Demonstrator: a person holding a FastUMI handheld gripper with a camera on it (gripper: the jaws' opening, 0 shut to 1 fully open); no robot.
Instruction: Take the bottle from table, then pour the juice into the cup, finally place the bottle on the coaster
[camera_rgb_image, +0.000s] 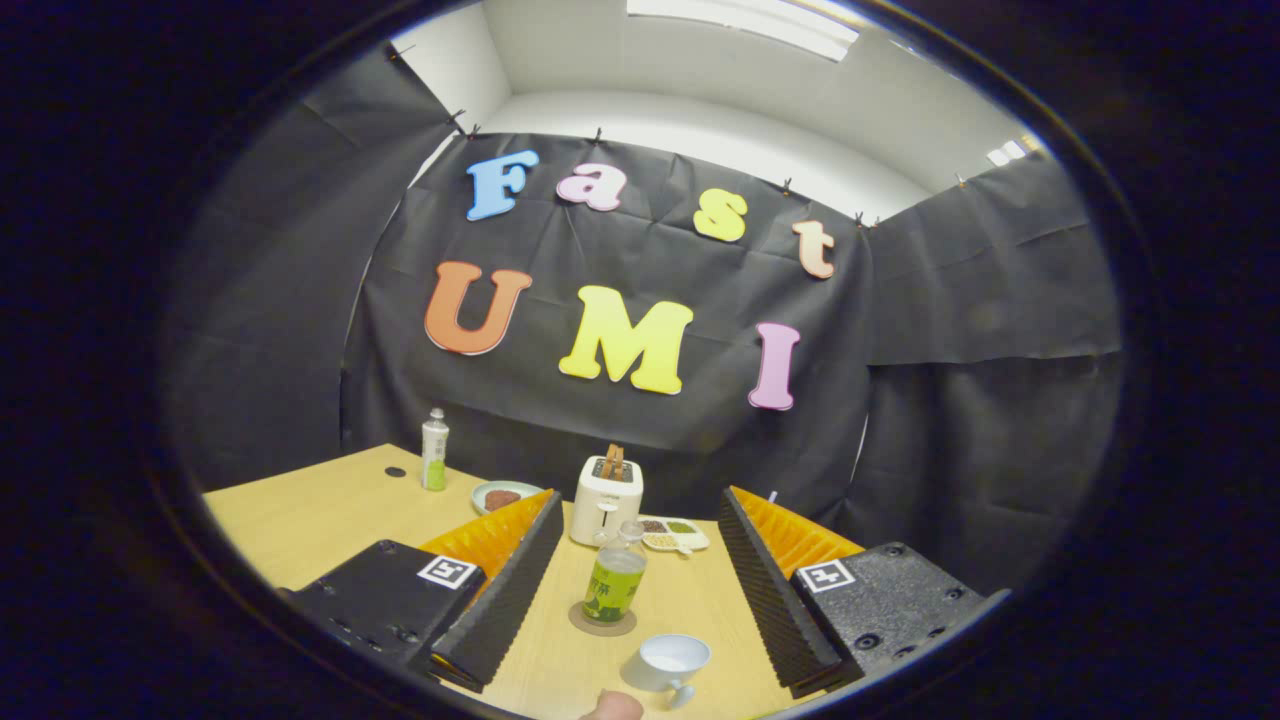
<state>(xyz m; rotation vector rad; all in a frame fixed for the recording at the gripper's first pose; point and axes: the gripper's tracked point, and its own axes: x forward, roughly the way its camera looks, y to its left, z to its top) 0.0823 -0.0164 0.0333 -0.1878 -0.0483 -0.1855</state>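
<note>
A clear bottle (613, 582) with green juice and a green label stands upright on a round brown coaster (601, 621), on the wooden table (320, 510) between my two fingers. A white cup (672, 662) sits just in front of the coaster, nearer to me and slightly right. My gripper (636, 560) is open, its fingers spread wide on either side of the bottle without touching it. A fingertip of a person (612, 706) shows just in front of the cup.
A white toaster (605, 500) with toast in it stands beyond the bottle. Beside it lie a small tray of snacks (673, 533) and a plate (500, 494) with something brown. A second bottle (434, 451) stands at the far left near the black cloth wall.
</note>
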